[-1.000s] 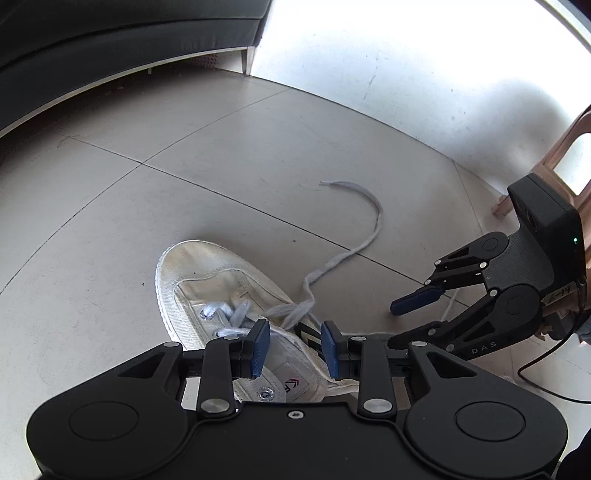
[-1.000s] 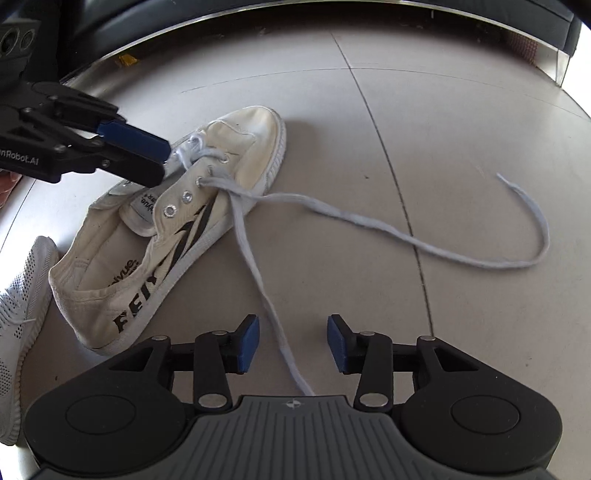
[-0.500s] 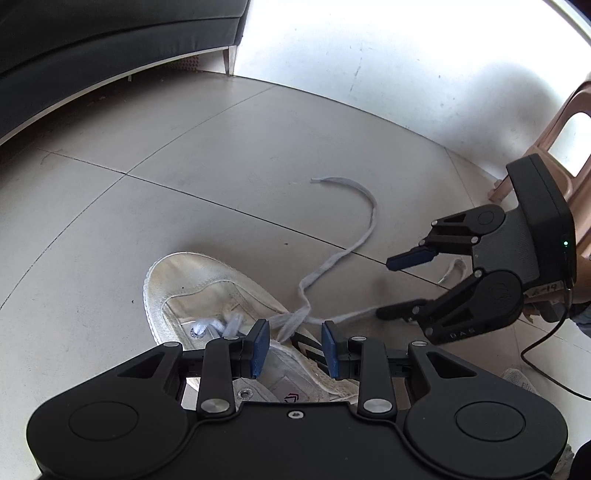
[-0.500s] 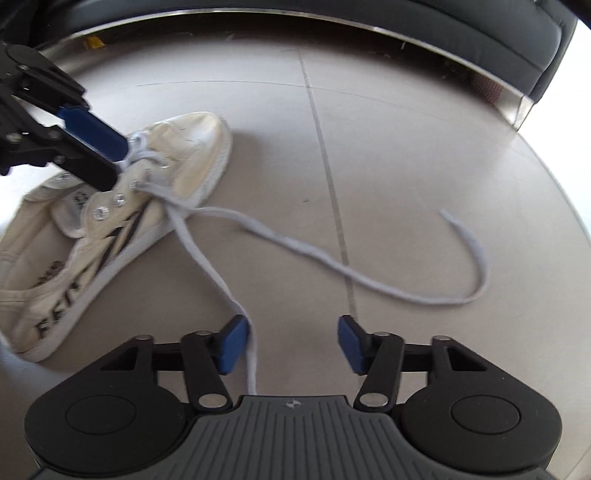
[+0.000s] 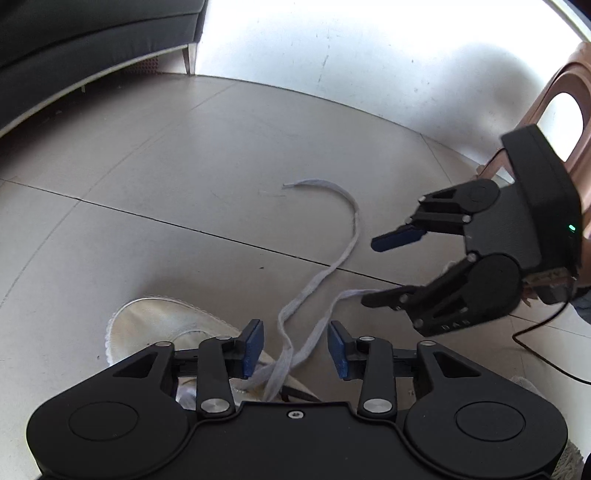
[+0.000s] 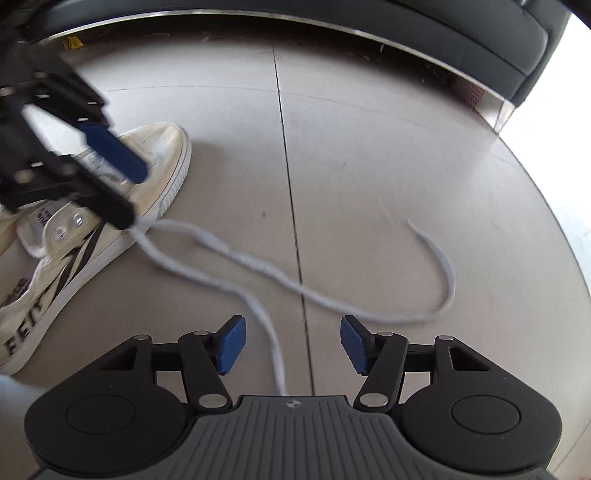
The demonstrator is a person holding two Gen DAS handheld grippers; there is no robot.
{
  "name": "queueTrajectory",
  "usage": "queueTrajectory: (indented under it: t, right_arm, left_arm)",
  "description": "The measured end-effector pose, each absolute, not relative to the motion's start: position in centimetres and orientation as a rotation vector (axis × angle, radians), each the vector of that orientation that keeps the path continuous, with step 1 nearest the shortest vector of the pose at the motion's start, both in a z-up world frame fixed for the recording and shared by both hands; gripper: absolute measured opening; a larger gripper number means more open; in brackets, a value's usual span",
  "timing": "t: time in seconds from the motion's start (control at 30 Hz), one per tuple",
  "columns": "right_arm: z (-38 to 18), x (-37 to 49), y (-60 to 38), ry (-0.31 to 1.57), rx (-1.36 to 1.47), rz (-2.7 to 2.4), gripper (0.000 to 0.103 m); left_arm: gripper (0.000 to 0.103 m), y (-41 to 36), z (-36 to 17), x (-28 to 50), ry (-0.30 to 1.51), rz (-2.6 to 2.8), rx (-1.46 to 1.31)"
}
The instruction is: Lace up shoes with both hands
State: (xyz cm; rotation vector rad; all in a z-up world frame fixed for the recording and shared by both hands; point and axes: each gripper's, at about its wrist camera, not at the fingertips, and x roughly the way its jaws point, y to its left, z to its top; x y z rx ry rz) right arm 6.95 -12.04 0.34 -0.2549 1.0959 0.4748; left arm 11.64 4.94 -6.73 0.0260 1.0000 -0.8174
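Note:
A cream canvas shoe [image 6: 162, 158] with black lettering lies on the tiled floor; only its toe [image 5: 147, 325] shows in the left wrist view. Its grey lace [image 6: 445, 273] trails loosely across the tiles in two strands. Both strands [image 5: 291, 332] run between the blue pads of my left gripper [image 5: 295, 349], whose jaws are opening and do not press on them. The left gripper [image 6: 125, 188] hovers over the shoe's eyelets. One strand [image 6: 273, 343] passes between the fingers of my right gripper [image 6: 293, 345], also opening and untouched by it. The right gripper [image 5: 384, 269] stands right of the lace.
A dark sofa [image 6: 406, 29] on metal legs borders the far side of the floor. A brown plastic stool [image 5: 565, 110] stands behind the right gripper, with a black cable [image 5: 546, 354] trailing below it. A white wall rises beyond the tiles.
Both grippers' jaws have widened. The left gripper has shifted off the shoe's tongue toward the lace, so the shoe sits lower in its view. The shoe has slid leftward in the right wrist view.

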Motion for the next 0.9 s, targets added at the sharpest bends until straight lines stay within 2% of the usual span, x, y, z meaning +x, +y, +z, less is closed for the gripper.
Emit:
queueTrajectory:
  t: [0.17,0.37,0.43,0.53,0.73,0.87,0.9]
  right_arm:
    - [0.5,4.7,-12.6,1.173,-0.207,0.491,0.062]
    - [0.4,4.2,-14.2,1.21,-0.167,0.441,0.062]
    - [0.4,4.3,-15.1,1.219,-0.16,0.412,0.062]
    - [0.5,4.6,-16.6,1.226,-0.165,0.364,0.062]
    - [2.1,5.1,-19.8,1.202,-0.17,0.271,0.063]
    - [3.1,5.7,-20.1,1.173,-0.172,0.261,0.064]
    - [3.0,5.7,-19.9,1.168,-0.164,0.268,0.064]
  left_arm:
    - [0.041,2.8,-9.4,15.1,1.169,-0.876,0.015]
    - [0.041,3.9,-10.2,16.9,1.227,-1.024,-0.348]
    - [0.041,3.8,-10.9,17.1,1.3,-1.091,-0.444]
    - [0.041,3.0,-11.1,16.0,1.353,-1.209,-0.487]
    - [0.041,-0.1,-10.4,9.0,1.479,-1.437,-0.405]
    - [0.043,-0.7,-7.1,6.0,1.25,-1.335,-0.04]
    - [0.048,-0.9,-6.7,6.0,1.183,-1.299,0.042]
